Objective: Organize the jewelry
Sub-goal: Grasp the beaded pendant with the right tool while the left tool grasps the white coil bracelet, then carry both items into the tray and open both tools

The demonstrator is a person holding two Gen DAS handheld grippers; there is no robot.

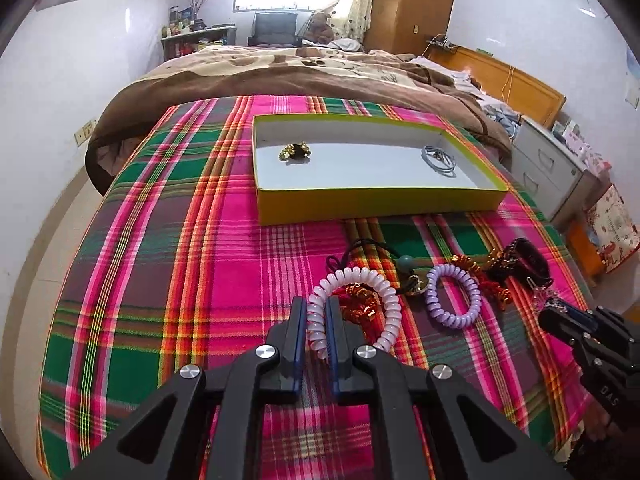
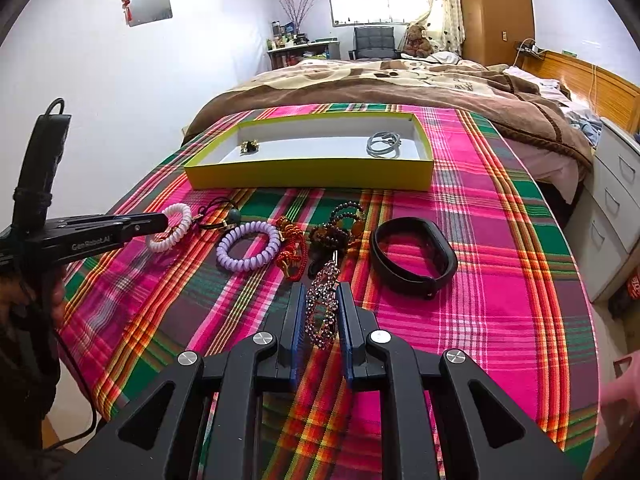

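Tools both narrow — left tool [image 1: 317, 320] clamps the white coil [image 1: 354, 304], right tool [image 2: 322, 312] straddles the beaded bracelet [image 2: 322, 308], contact unclear. Both lie on the bed; the box [image 1: 376, 198] sits straight ahead — nearer the left tool.

Bright pink, green and orange plaid cloth [image 1: 168, 248] covers the near bed. Beyond it, a rumpled brown and cream blanket [image 2: 384, 80]. Brown teddy bear [image 2: 416, 40] sits beside a dark grey padded chair [image 2: 374, 42] under the window [image 2: 376, 6]. White drawer cabinet [image 1: 548, 168] at right, orange wooden headboard [image 1: 504, 76] behind it.
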